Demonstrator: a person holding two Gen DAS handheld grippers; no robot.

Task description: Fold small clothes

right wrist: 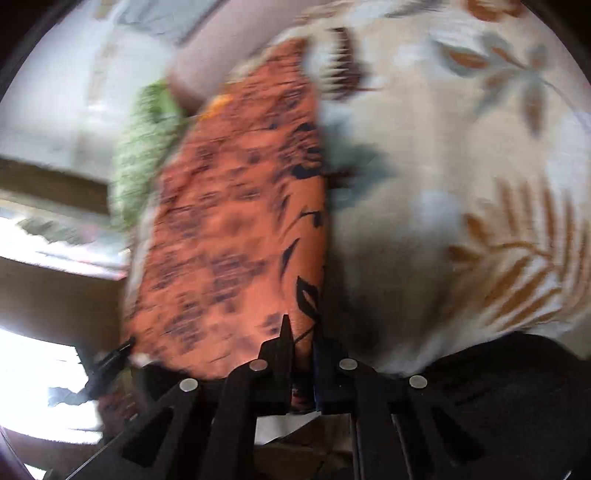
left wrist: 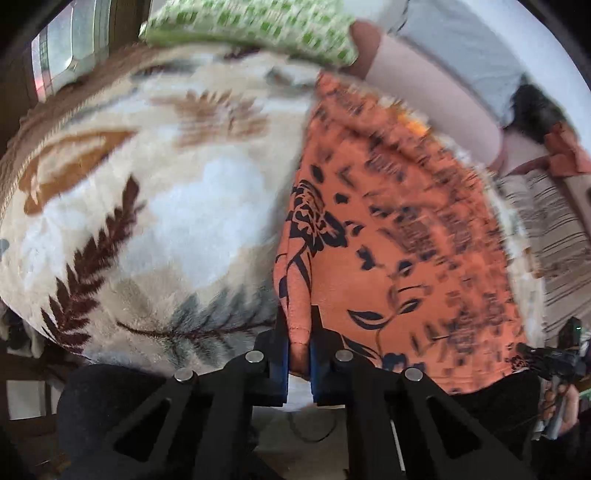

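An orange cloth with a dark floral print (left wrist: 399, 236) lies spread over a cream blanket with a leaf pattern (left wrist: 155, 206). My left gripper (left wrist: 300, 325) is shut on the cloth's near left corner, a bunched fold standing between its jaws. In the right wrist view the same orange cloth (right wrist: 229, 221) stretches away, blurred by motion. My right gripper (right wrist: 303, 332) is shut on its near right corner. The right gripper also shows in the left wrist view (left wrist: 532, 356), at the cloth's other near corner.
A green and white patterned cloth (left wrist: 258, 26) lies at the blanket's far edge, also in the right wrist view (right wrist: 144, 147). A pink cushion or bolster (left wrist: 424, 92) lies behind the orange cloth. A striped fabric (left wrist: 546, 229) is at the right.
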